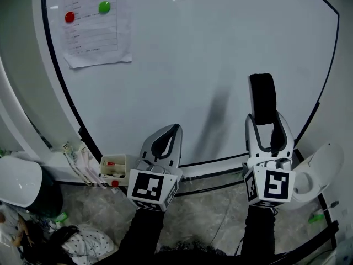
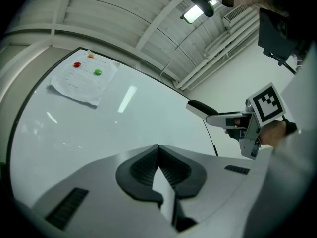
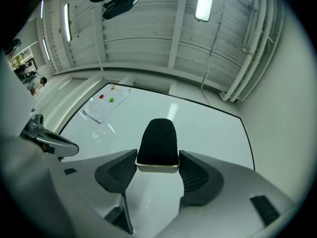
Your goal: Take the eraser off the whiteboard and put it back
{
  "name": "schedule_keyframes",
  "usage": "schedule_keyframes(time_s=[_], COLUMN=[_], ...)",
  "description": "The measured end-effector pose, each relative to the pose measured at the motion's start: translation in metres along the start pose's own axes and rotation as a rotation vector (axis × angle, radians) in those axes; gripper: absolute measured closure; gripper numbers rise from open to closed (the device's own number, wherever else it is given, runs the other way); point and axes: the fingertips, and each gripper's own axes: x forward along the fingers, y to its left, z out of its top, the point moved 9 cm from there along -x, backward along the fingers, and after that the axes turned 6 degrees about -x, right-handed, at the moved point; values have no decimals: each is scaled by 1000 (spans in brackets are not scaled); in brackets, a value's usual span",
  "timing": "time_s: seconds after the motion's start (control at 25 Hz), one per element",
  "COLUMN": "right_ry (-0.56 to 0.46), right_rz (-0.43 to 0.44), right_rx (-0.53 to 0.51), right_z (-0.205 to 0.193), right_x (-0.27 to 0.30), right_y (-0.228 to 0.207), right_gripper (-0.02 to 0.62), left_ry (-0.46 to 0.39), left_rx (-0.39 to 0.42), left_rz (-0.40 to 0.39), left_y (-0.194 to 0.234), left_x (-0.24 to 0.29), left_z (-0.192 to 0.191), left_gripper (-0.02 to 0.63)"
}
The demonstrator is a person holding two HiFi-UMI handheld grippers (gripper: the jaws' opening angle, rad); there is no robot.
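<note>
A black felt eraser with a pale base stands upright between the jaws of my right gripper, which is shut on its lower end. It is held in front of the lower right part of the whiteboard and throws a soft shadow to its left; I cannot tell whether it touches the board. In the right gripper view the eraser fills the gap of that gripper. My left gripper hangs shut and empty near the board's bottom edge, and its own view shows the jaws pressed together.
A paper sheet with a red magnet and a green magnet hangs at the board's upper left. A small holder with red markers sits below the board's lower left corner. A white bin lid lies on the floor at the left.
</note>
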Motion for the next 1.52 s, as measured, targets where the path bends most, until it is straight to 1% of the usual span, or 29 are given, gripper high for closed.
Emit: schedule_keyframes(time_s=[0.16, 0.36, 0.52, 0.68, 0.96, 1.24, 1.36, 1.52], right_ry=[5, 9, 9, 11, 22, 34, 37, 46], right_rz=[-12, -18, -10, 3, 9, 14, 2, -29], right_rx=[-12, -30, -41, -55, -55, -29, -25, -25], right_z=[-3, -10, -17, -27, -54, -74, -80, -88], right_x=[0, -9, -19, -32, -51, -70, -78, -81], right_y=[-7, -38, -77, -125, -205, -266, -288, -309], right_gripper=[319, 319, 319, 319, 319, 319, 319, 319], left_ry=[-1, -4, -14, -26, -18, -2, 3, 16], left_rx=[-12, -24, -34, -43, -49, -41, -38, -32], left_rz=[-16, -25, -23, -3, 9, 35, 24, -9], left_y=[-4, -32, -71, -117, -196, -254, -275, -292], left_x=[13, 28, 42, 62, 92, 113, 121, 137], left_z=[-4, -8, -9, -9, -19, -21, -23, -28], left_gripper=[601, 600, 600, 600, 600, 600, 600, 600])
